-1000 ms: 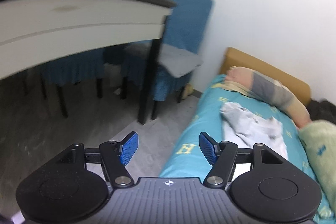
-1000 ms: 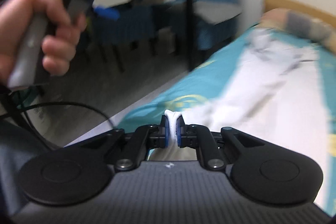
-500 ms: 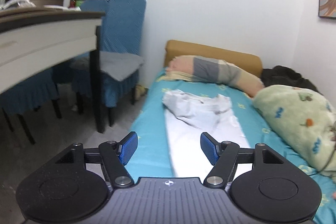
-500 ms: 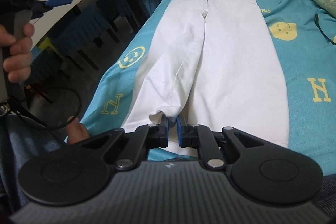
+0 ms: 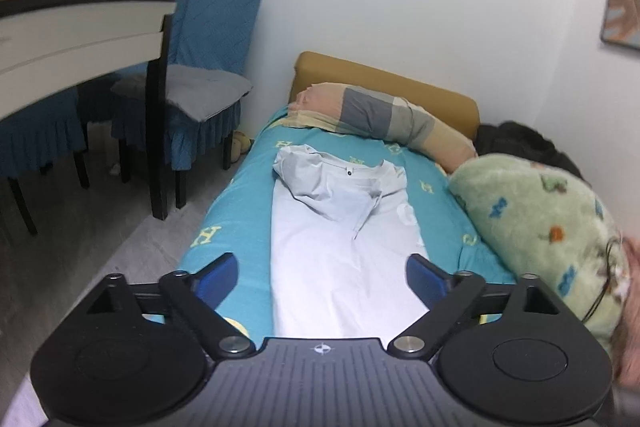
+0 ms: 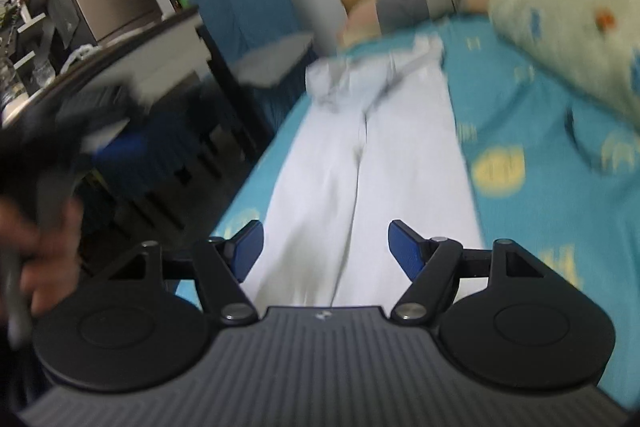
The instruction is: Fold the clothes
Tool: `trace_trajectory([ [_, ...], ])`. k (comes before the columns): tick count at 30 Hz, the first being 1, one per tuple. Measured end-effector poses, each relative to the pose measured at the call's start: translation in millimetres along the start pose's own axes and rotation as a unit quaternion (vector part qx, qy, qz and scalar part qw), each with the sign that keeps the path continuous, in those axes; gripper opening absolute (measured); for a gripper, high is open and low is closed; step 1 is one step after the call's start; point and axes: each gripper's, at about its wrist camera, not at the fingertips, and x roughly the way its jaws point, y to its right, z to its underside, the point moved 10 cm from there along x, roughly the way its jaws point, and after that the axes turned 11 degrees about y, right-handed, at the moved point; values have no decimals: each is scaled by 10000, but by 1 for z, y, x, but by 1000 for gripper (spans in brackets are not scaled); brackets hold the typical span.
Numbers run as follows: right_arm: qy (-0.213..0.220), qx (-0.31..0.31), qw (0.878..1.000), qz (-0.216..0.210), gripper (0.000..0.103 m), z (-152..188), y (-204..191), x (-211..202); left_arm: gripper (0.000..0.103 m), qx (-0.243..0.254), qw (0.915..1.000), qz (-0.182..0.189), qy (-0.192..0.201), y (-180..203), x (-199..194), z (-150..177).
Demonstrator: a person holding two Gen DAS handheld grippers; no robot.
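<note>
White trousers [image 5: 344, 247] lie stretched lengthwise on the teal bed sheet [image 5: 228, 227], legs toward me, waistband bunched at the far end near the pillow. They also show in the right wrist view [image 6: 360, 163], both legs side by side. My left gripper [image 5: 322, 277] is open and empty above the near part of the trouser legs. My right gripper [image 6: 322, 247] is open and empty above the leg ends. The left gripper's handle and the hand on it [image 6: 44, 227] show blurred at the left of the right wrist view.
A striped pillow [image 5: 372, 115] and wooden headboard [image 5: 400, 79] are at the bed's far end. A green blanket [image 5: 540, 223] lies along the right. A table [image 5: 80, 23] and blue-covered chairs [image 5: 200, 75] stand left of the bed on the grey floor.
My right gripper has opened and let go of the trouser leg end, and has lifted. My left gripper has swung right, over the trousers, and stays open.
</note>
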Motion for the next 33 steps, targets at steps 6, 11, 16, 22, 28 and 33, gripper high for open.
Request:
trace_trajectory([
  [6, -209, -231, 9995, -89, 51, -86, 20, 131, 99, -231, 9994, -166, -183, -10, 26, 13],
  [11, -362, -482, 9977, 298, 52, -127, 40, 268, 99, -829, 9951, -273, -461, -29, 68, 30],
  [16, -418, -594, 9950, 693, 53, -143, 56, 389, 99, -1098, 9908, -429, -669, -43, 125, 45],
  [22, -920, -615, 9931, 388, 53, -111, 59, 480, 99, -1363, 9836, -327, -1136, -53, 174, 78],
  [28, -1285, -1272, 9835, 82, 44, -78, 52, 498, 98, -1822, 9752, -238, -1234, -64, 184, 89],
  [33, -731, -1394, 9875, 39, 5, -97, 42, 474, 98, -1865, 9749, -208, -1196, -64, 175, 87],
])
